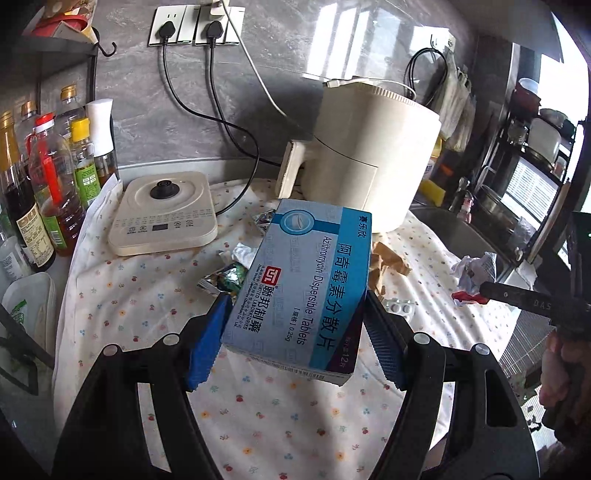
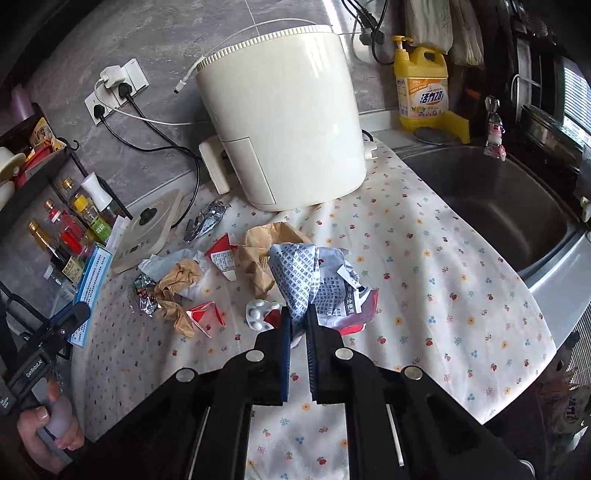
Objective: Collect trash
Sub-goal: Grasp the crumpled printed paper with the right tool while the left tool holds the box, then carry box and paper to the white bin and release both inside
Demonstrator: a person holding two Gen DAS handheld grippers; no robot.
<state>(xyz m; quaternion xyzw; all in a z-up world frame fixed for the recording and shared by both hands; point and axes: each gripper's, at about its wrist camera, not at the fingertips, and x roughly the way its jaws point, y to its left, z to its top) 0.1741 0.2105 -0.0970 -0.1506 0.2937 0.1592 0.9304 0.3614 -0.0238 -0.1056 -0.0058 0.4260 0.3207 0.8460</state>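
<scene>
Two grippers are at work, each with trash in its grip. The left gripper (image 1: 291, 328) has its blue pads spread about as wide as the box (image 1: 299, 284) they clamp, a blue medicine carton held tilted above the cloth (image 1: 147, 295). The right gripper (image 2: 298, 325) has its fingers nearly together, pinching a crumpled printed wrapper (image 2: 314, 280) lifted off the cloth. Taking the fryer (image 2: 280, 118), the cream drum at the back of the counter, as landmark: in front of it on the flowered cloth lies the remaining litter, a foil wrapper (image 2: 207, 218) nearest its base, brown paper (image 2: 262, 254) further forward, a red-and-white packet (image 2: 221, 256) beside that, another brown wad (image 2: 177, 291) and a shiny foil scrap (image 2: 142, 295) to the left, a red carton piece (image 2: 207, 315) and a pill blister (image 2: 260, 312) nearest the right gripper. Left of the fryer sits a flat kettle base (image 1: 162, 218), and beyond it a row of bottles (image 1: 51, 192). Right of the fryer is the sink (image 2: 491, 206), with a yellow soap bottle (image 2: 421, 85) behind it. Sockets (image 1: 192, 26) are on the wall above.
</scene>
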